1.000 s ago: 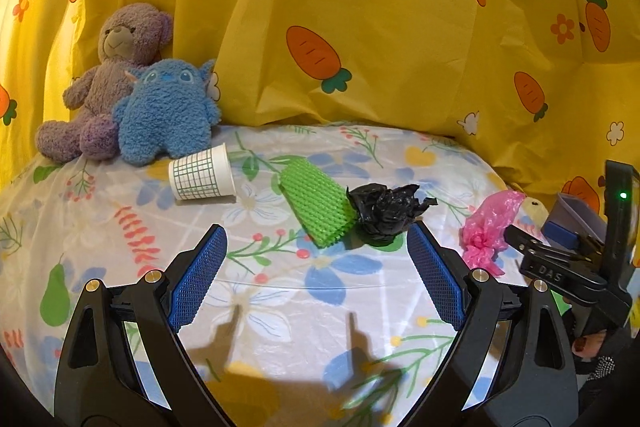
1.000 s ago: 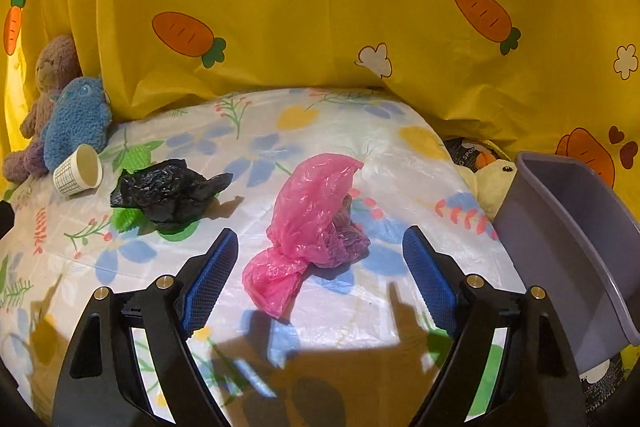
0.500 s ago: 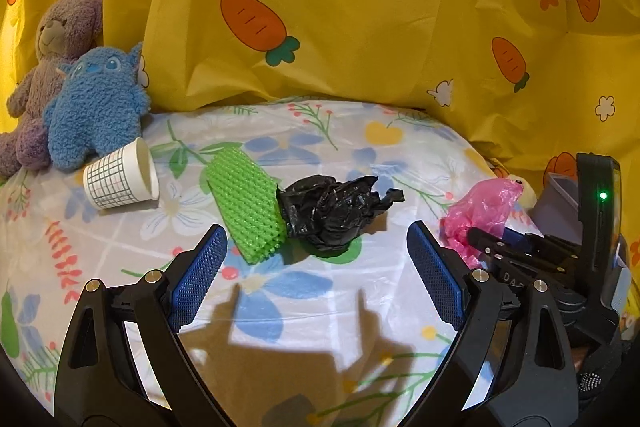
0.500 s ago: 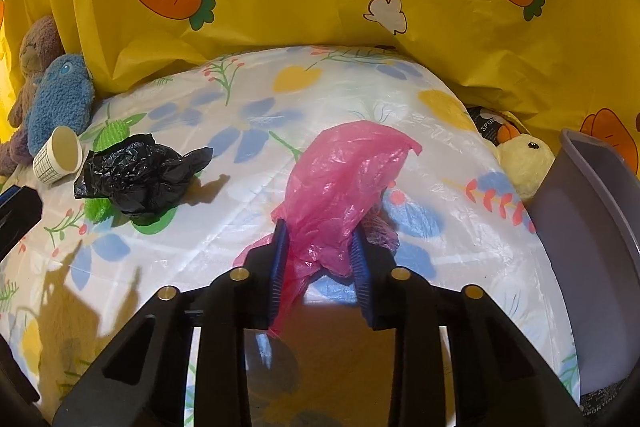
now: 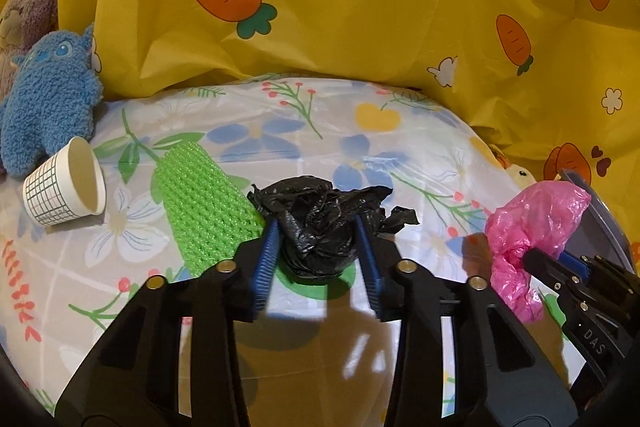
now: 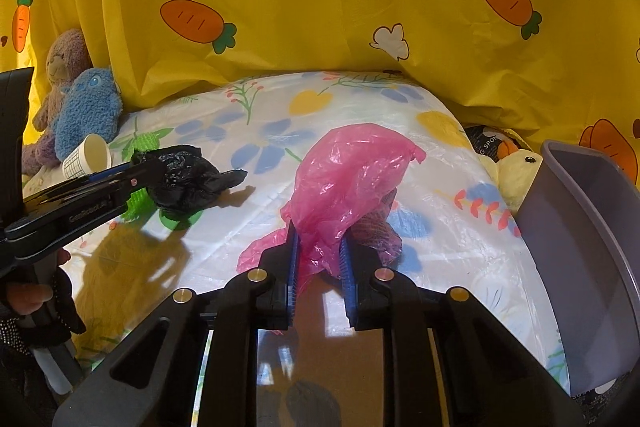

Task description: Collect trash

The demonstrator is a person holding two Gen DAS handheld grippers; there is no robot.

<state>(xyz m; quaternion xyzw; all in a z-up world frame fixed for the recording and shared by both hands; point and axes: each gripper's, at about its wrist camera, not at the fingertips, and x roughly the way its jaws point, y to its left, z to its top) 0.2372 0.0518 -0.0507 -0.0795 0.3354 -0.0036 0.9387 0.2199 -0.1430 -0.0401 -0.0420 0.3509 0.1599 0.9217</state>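
Observation:
My left gripper (image 5: 316, 231) is shut on a crumpled black plastic bag (image 5: 320, 223) on the flowered table cover; the bag also shows in the right wrist view (image 6: 184, 179), held by the left gripper (image 6: 150, 173). My right gripper (image 6: 318, 241) is shut on a pink plastic bag (image 6: 348, 175), lifted slightly off the cover; the bag also shows in the left wrist view (image 5: 536, 223). A green foam net (image 5: 204, 211) lies just left of the black bag. A white checked paper cup (image 5: 68, 187) lies on its side further left.
A grey bin (image 6: 588, 247) stands at the table's right edge, beside a yellow duck toy (image 6: 516, 171). A blue plush (image 5: 48, 99) and a purple bear (image 5: 24, 15) sit at the back left. A yellow carrot-print curtain (image 5: 360, 7) hangs behind.
My left gripper moved forward and closed on the black bag. My right gripper, shut on the pink bag half a second ago, has raised it a little.

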